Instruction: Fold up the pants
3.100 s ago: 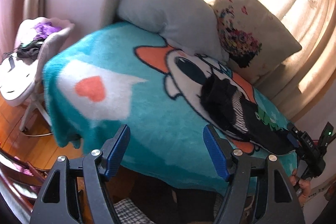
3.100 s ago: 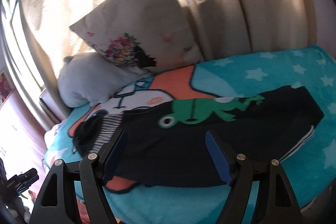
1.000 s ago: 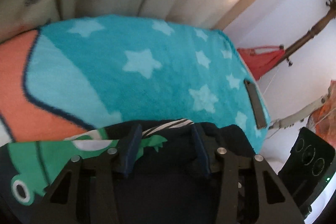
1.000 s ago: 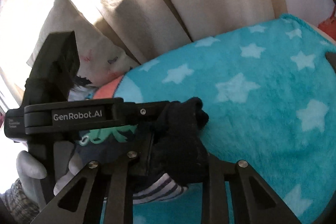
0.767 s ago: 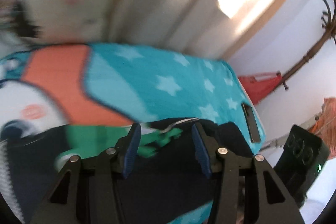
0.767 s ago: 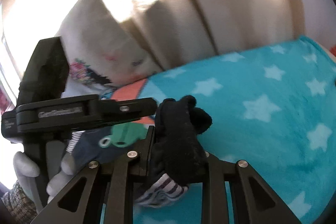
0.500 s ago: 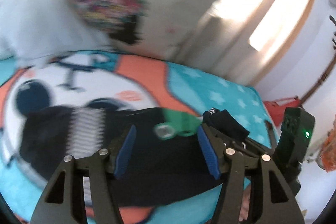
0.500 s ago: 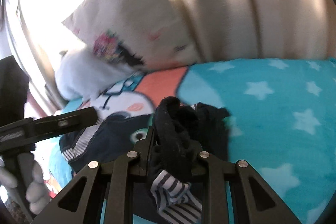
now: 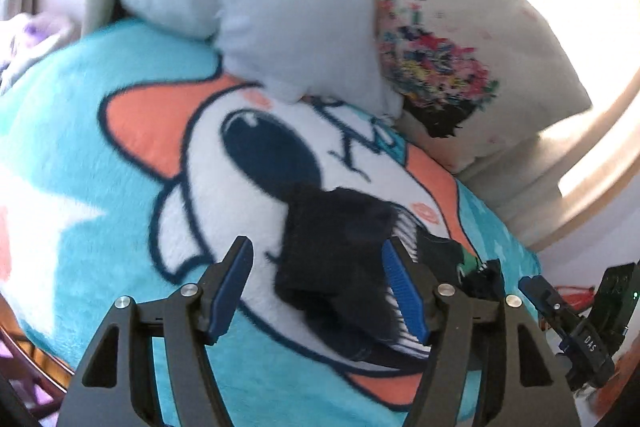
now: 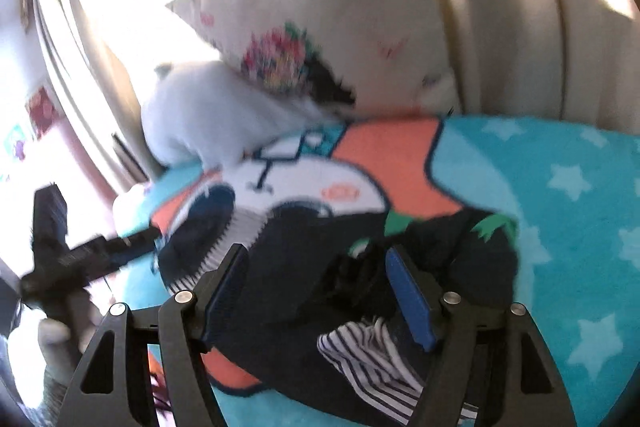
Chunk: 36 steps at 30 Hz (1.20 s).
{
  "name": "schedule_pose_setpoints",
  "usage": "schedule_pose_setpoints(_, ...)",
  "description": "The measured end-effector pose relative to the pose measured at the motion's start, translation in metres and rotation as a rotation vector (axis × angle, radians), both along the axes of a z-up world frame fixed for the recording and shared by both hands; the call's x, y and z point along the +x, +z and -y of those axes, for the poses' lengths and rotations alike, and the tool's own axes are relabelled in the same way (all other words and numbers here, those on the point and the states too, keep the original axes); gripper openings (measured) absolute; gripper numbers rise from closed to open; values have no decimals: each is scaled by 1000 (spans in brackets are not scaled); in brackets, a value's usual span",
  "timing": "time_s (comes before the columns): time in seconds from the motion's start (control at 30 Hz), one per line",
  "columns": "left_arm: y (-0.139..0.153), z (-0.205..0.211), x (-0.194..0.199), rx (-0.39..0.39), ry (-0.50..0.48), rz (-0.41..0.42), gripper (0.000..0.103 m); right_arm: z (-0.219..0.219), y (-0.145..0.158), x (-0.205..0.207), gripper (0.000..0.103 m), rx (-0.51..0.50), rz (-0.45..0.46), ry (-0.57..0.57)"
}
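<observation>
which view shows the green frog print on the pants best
The right wrist view: the green print on the dark pants shows as jagged patches beside the bunched fold. The left wrist view catches only a tiny green sliver at the pants' far end.

Strong daylight pours through the curtain [image 10: 520,27] behind the floral pillow [image 10: 320,19], blowing the far left and upper corners out to white glare. Both fisheye views bend hard at dark rims, and motion blur smears the blanket [image 9: 100,147] and pants [image 10: 320,247].
</observation>
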<state>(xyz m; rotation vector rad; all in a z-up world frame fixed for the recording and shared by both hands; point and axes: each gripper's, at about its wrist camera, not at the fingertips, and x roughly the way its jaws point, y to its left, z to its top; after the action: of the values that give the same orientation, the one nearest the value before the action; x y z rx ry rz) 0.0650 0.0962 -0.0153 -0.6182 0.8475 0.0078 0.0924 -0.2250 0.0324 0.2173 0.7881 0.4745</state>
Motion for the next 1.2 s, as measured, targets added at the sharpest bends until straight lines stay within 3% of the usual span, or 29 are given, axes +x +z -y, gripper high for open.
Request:
schedule_pose_setpoints(0.13, -28, 0, 7, -46, -16, -60, 66, -5, -28, 15, 72, -35, -102, -30)
schedule_pose_setpoints(0.23, -30, 4, 3, -21, -39, -41, 66, -15, -58, 28, 72, -72, -210, -22)
schedule_pose_setpoints(0.4, -30, -15, -9, -108, -34, -20, 66, -31, -22, 19, 72, -117, -128, -7)
schedule_pose_setpoints(0.47, -28, -26, -15, -134, -7, -8, 66, -50, -2, 13, 76, -148, -76, 36)
schedule_pose_setpoints(0.57, -23, -40, -24, -128, 36, 14, 66, -92, 6, 15, 81, -166, -82, 141)
schedule_pose_setpoints(0.7, -18, -64, -38, -138, 101, 42, 67, -156, -11, 15, 81, -237, -132, 276)
schedule_pose_setpoints(0.8, -22, -76, -46, -137, 133, 35, 67, -208, -33, 9, 81, -363, -121, 352)
schedule_pose_setpoints(0.93, -30, -86, -54, -147, 150, 14, 67, -253, -63, 6, 81, -617, -45, 319)
schedule_pose_setpoints(1.0, -32, -87, -56, -151, 152, 13, 67, -256, -70, 9, 80, -626, -43, 296)
schedule_pose_setpoints(1.13, -32, -83, -55, -146, 135, 17, 67, -235, -60, 20, 48, -511, -89, 249)
schedule_pose_setpoints(1.2, -33, -77, -54, -143, 117, 13, 67, -226, -58, 25, 41, -464, -104, 234)
